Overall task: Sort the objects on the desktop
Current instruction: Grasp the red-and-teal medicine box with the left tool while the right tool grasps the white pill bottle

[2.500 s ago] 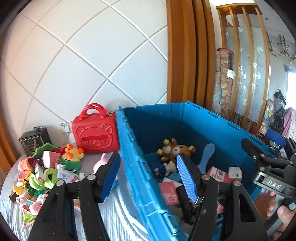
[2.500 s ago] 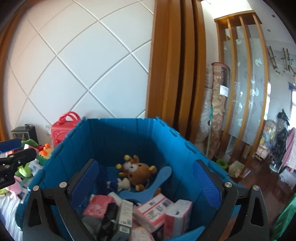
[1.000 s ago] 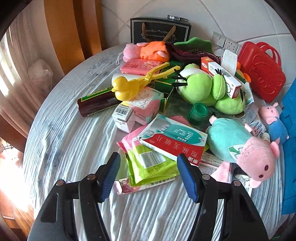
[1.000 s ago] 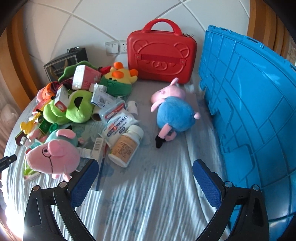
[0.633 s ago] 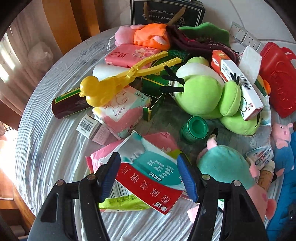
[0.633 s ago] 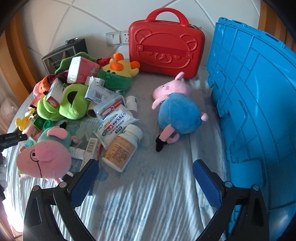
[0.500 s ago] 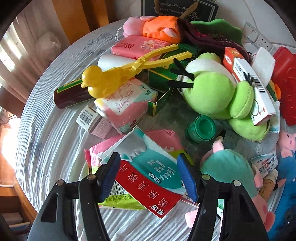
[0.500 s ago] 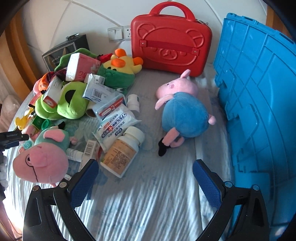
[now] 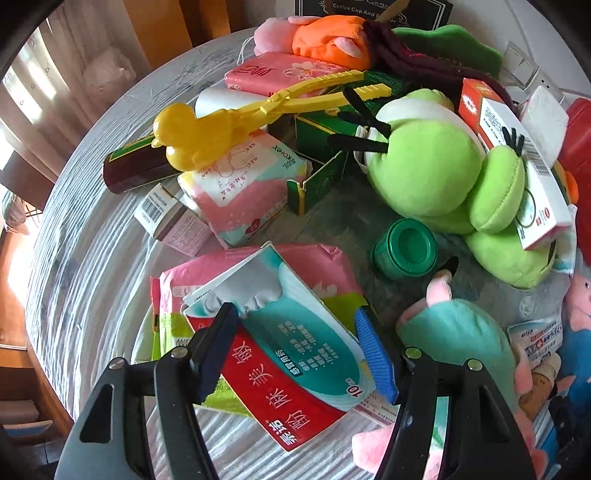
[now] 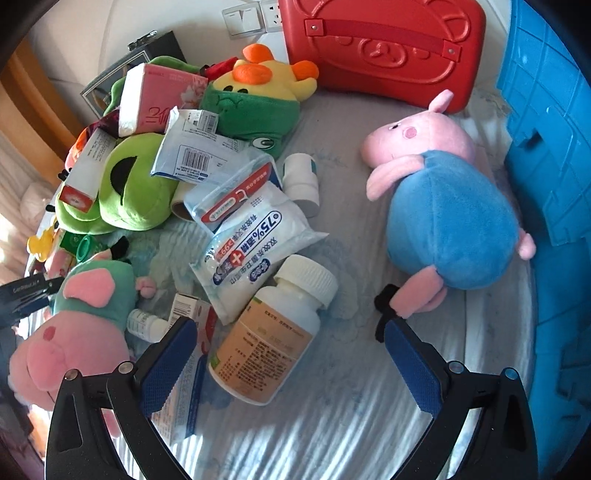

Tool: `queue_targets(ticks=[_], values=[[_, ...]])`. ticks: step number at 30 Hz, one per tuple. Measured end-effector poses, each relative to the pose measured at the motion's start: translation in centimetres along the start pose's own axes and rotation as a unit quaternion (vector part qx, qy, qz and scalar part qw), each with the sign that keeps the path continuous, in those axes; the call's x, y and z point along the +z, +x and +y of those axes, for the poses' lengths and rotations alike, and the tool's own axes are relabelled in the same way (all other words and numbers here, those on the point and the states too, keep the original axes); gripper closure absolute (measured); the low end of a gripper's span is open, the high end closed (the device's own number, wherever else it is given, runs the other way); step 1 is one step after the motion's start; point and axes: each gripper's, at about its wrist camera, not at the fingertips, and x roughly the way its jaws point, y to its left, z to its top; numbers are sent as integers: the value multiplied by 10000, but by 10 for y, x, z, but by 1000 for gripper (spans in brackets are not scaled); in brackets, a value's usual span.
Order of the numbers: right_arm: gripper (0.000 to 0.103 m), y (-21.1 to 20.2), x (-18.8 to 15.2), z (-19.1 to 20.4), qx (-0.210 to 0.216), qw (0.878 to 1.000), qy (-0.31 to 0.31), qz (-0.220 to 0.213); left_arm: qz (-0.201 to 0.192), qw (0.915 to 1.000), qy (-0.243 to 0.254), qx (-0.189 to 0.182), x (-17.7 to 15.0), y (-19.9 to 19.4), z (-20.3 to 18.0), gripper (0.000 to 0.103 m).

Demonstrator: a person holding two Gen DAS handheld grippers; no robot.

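The left tool (image 9: 301, 345) was opening, its blue pads either side of a red-and-teal packet (image 9: 291, 354) with white Chinese writing and "10", not pressing it. That packet lay on a pink pack (image 9: 258, 266) on the grey ribbed desk (image 9: 81, 258). At one o'clock stood a green cap (image 9: 404, 253), with a lime plush (image 9: 436, 173) beyond it. At eleven o'clock a tissue pack (image 9: 240, 184) read "Kleenex", under a yellow duck tongs (image 9: 229, 125). At twelve o'clock a black box (image 9: 373, 9) read "Coffee Cup And S…".

The right tool (image 10: 290, 363) stood wide, holding nothing, with a white pill bottle (image 10: 277, 332) between its fingers; the orange label was too small to read. At eleven o'clock a wipes pack (image 10: 255, 251) showed "75%" and a red cross. At one o'clock lay a pink pig plush in blue (image 10: 443, 218).

Only the right view showed the red bear-embossed case (image 10: 384, 44) at twelve o'clock, the blue crate (image 10: 550, 166) at three o'clock and the wall sockets (image 10: 251, 16). Only the left view showed the brown bottle (image 9: 133, 170) at ten o'clock. Both showed the teal-and-pink pig plush (image 10: 85, 317).
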Motion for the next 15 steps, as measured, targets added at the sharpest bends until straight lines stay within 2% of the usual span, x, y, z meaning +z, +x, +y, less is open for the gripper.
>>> queue_targets(ticks=[7, 8, 11, 15], values=[[0, 20, -3, 12, 16, 9996, 34, 274, -245, 9972, 672, -205, -28, -5, 17, 33], [5, 21, -4, 14, -76, 9995, -1, 299, -273, 9966, 736, -237, -31, -6, 19, 33], [31, 25, -10, 15, -237, 9987, -92, 452, -345, 9945, 938, -311, -41, -6, 25, 32], [33, 26, -20, 9, -393, 9971, -119, 636, -502, 9925, 1028, -420, -43, -5, 32, 31]])
